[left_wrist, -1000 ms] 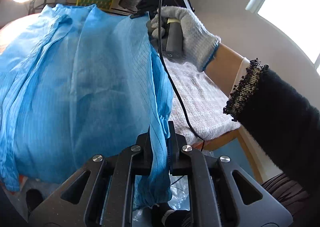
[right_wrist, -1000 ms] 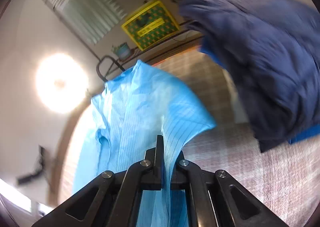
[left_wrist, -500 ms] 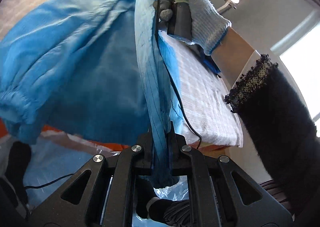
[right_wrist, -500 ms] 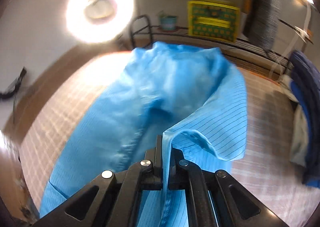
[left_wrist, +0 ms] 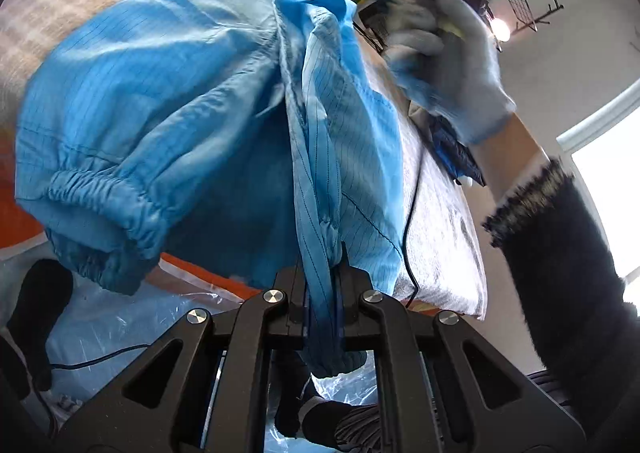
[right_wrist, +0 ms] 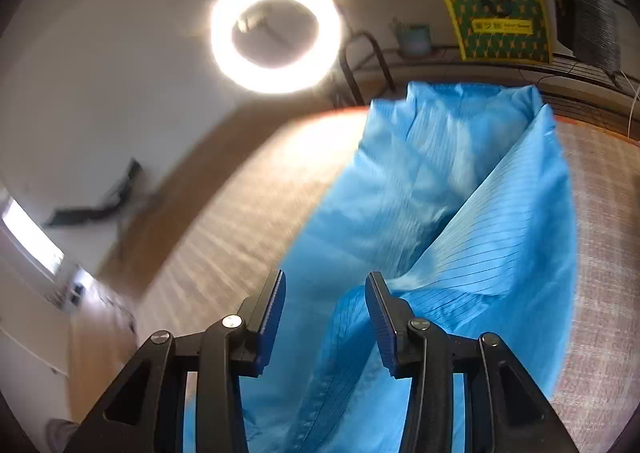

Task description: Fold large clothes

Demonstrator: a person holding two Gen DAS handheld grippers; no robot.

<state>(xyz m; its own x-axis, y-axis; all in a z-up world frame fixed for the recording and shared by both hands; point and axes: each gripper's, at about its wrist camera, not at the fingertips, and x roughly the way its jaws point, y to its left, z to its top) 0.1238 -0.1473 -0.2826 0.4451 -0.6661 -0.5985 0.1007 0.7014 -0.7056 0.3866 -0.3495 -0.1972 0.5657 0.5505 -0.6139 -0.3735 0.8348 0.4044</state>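
A large light-blue pinstriped garment (left_wrist: 168,101) lies over the padded table (left_wrist: 444,213), its elastic cuff (left_wrist: 100,213) hanging past the near edge. My left gripper (left_wrist: 322,277) is shut on a bunched hem of this garment. In the right wrist view the same blue garment (right_wrist: 460,213) spreads across the table (right_wrist: 240,221). My right gripper (right_wrist: 325,285) is opening; its pads stand apart with the cloth lying loose between and below them, pressed by neither. A gloved hand (left_wrist: 448,65) holds that right gripper's handle at the upper right of the left wrist view.
A dark blue garment (left_wrist: 456,153) lies at the table's far side. A black cable (left_wrist: 412,213) runs down from the gloved hand. A lit ring lamp (right_wrist: 276,33), a shelf with a yellow box (right_wrist: 500,25) and a small pot (right_wrist: 416,39) stand behind. Plastic sheeting (left_wrist: 120,325) covers the floor.
The right gripper's jaws have parted and let go of the blue cloth it pinched. The left gripper has rolled and moved sideways, still clamping the hem. The gloved hand shifted right.
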